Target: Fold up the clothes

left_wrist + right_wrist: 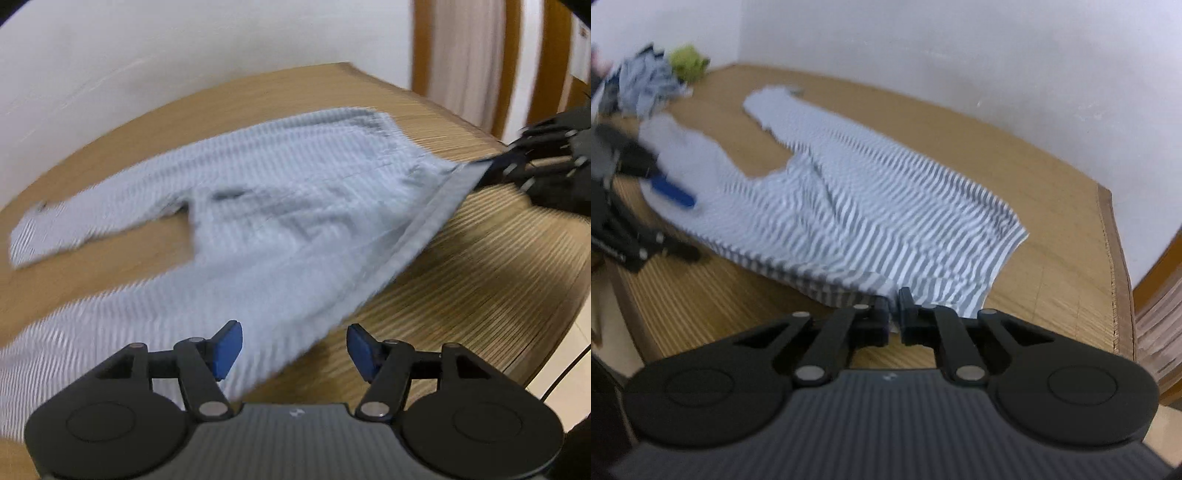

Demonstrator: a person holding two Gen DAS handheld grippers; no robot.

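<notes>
My left gripper (294, 350) stands spread, nothing between its blue pads, hovering over the near edge of the striped shirt (266, 229) that lies spread across the wooden table (480, 266). My right gripper (894, 314) is pinching the shirt's hem at six o'clock in its own view. Motion blur smears the stripes. A heap of clothes (646, 85) at ten o'clock is too blurred to identify
</notes>
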